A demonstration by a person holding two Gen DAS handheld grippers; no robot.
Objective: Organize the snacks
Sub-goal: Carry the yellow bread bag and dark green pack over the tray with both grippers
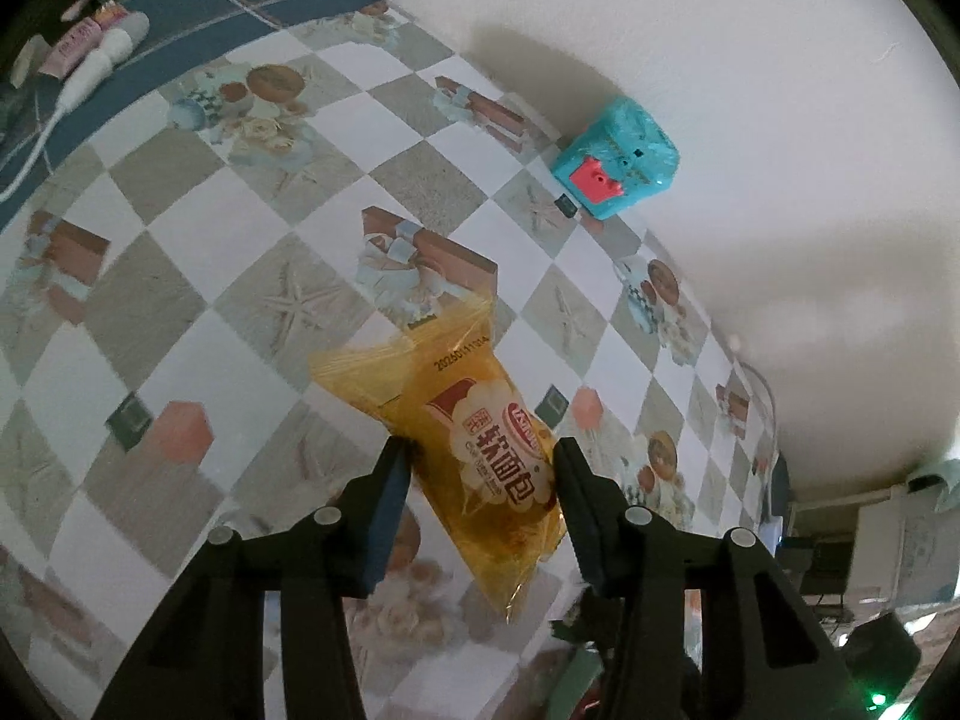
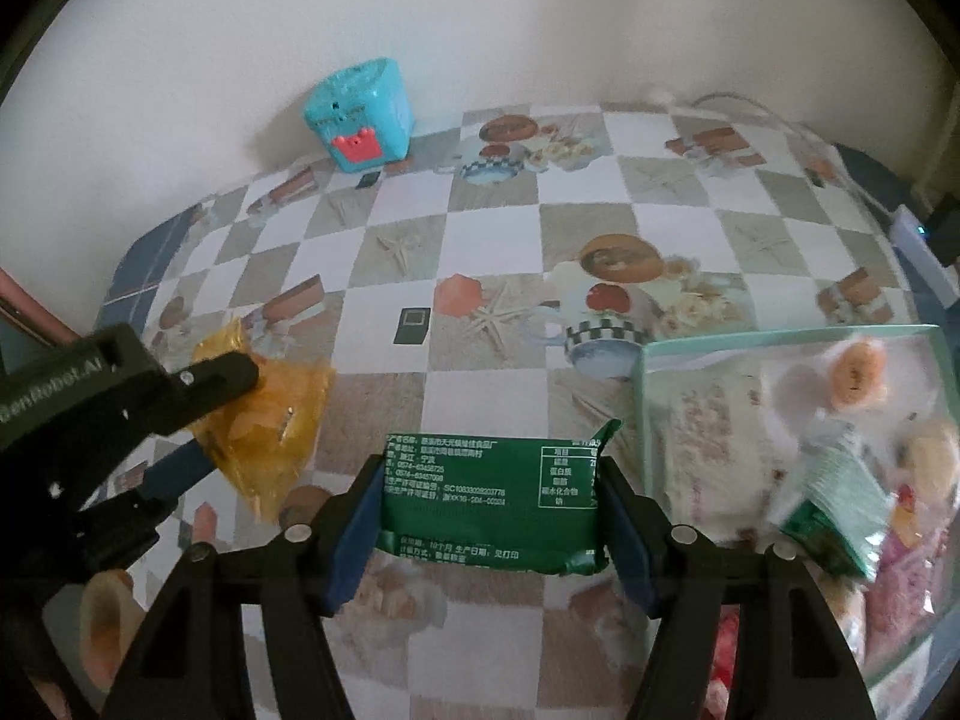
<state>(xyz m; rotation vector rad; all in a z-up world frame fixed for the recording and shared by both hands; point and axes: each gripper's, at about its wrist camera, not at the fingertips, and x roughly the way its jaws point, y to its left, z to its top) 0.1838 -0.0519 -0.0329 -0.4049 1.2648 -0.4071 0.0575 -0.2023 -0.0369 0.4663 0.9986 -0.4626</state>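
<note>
Left gripper (image 1: 480, 462) clamped on the orange bread packet (image 1: 480, 438), blue pads pressing both sides of its printed middle, packet hanging slanted between the fingers with its clear crimped end pointing up and away over the checked tablecloth (image 1: 210, 312). Same packet seen from the right wrist view as a crumpled orange bag (image 2: 270, 414) at the left, pinched by the black fingers of the left gripper (image 2: 240, 396), clear of the cloth as far as can be told.

Right gripper (image 2: 489, 510) closed on the green snack pack (image 2: 492, 498), pads flat against its two short ends, white print facing the camera, pack held level across the jaws above the tablecloth (image 2: 480, 228).

Off to the right, just beside the green pack, a clear plastic bin (image 2: 780, 342) with a pale green rim, already holding several wrapped snacks (image 2: 840, 474), blurred, hard to tell apart.

Far back against the white wall (image 1: 660, 30), a turquoise box (image 1: 618, 159) with a red patch on its front, standing on the cloth, well apart from both grippers; same box (image 2: 360, 117) at the top left of the right wrist view. At the far left edge of the table, a white corded gadget (image 1: 102, 60) and a pink tube (image 1: 78, 42) lying side by side on the blue border.
</note>
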